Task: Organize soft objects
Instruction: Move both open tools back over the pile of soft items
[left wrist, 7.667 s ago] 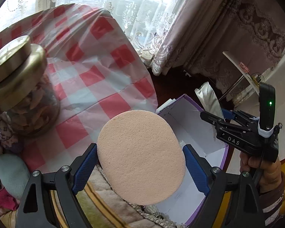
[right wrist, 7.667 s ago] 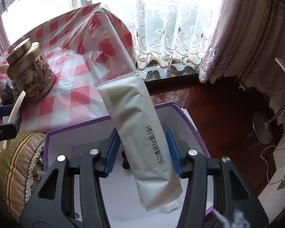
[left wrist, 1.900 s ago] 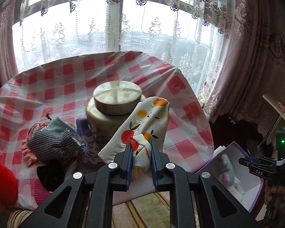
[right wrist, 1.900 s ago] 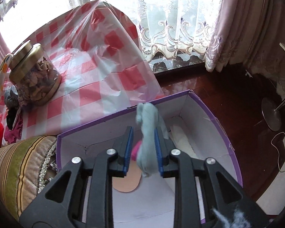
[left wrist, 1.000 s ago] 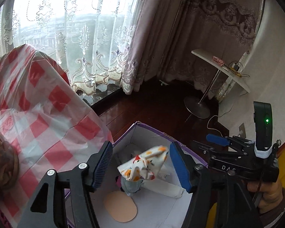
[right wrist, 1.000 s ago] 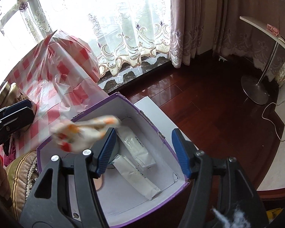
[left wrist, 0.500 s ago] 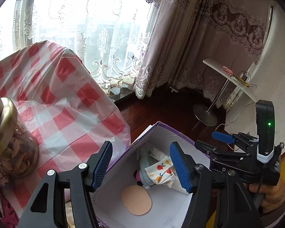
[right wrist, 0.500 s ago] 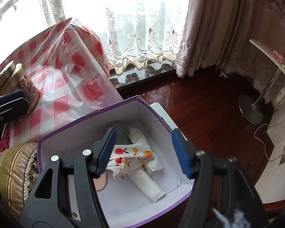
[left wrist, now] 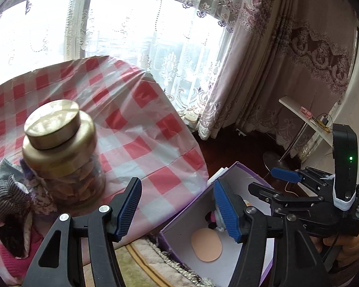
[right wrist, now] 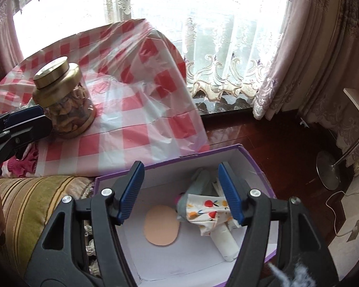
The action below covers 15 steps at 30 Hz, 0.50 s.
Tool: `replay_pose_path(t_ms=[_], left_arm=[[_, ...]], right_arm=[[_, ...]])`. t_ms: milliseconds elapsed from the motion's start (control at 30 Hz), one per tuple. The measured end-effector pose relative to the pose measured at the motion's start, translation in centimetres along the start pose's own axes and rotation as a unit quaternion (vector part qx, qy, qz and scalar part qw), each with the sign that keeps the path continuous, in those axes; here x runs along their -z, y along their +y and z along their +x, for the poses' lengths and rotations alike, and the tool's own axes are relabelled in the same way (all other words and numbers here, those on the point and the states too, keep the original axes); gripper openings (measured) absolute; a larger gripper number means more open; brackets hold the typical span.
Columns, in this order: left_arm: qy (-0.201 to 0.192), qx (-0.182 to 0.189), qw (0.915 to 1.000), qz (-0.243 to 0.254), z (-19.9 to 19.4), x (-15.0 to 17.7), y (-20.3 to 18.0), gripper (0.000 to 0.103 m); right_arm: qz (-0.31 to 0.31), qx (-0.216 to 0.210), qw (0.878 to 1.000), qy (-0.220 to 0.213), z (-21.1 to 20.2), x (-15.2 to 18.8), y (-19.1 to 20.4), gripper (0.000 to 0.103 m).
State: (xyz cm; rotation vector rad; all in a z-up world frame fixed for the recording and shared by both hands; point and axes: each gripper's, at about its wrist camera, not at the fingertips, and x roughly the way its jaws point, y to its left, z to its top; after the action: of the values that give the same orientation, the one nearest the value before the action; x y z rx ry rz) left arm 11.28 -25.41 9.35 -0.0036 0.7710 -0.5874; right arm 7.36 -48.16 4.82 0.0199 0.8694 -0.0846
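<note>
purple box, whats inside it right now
Inside the purple box: a peach oval sponge, a fruit-print cloth draped over a grey soft item and a white packet. Anything beneath the cloth is hidden.

fruit-print cloth [right wrist: 207,209]: right end hidden behind right claw's finger
white packet [right wrist: 223,241]: upper part under the cloth
clothes pile [left wrist: 9,205]: cut by left edge
</note>
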Motion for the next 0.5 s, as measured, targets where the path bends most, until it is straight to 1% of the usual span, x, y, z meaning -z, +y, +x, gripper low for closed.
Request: replay_pose_path(t_ms=[133,267,367,500], left_arm=[[-0.011,-0.024,0.9991,-0.033,-1.6,0.5,3.5,0.064],[-0.023,-0.055,0.9960,-0.066,-3.4,1.2,7.7,0.064],[-0.029,-0.080,0.9916,-0.097,-4.7,2.0,11.1,0.064],[-0.034,-0.115,0.9828,-0.140,-6.5,3.2,16.0,0.064]], right_arm=[[-0.022,-0.032,0.999,0.000,0.0,-0.7,3.2,0.068],[-0.045,-0.064,0.997,-0.001,-0.3,-1.4,6.3,0.068],[-0.067,-0.086,0.994,0.000,-0.5,-1.8,8.9,0.068],[-0.095,-0.113,0.989,0.004,-0.6,-2.3,12.3,0.068]])
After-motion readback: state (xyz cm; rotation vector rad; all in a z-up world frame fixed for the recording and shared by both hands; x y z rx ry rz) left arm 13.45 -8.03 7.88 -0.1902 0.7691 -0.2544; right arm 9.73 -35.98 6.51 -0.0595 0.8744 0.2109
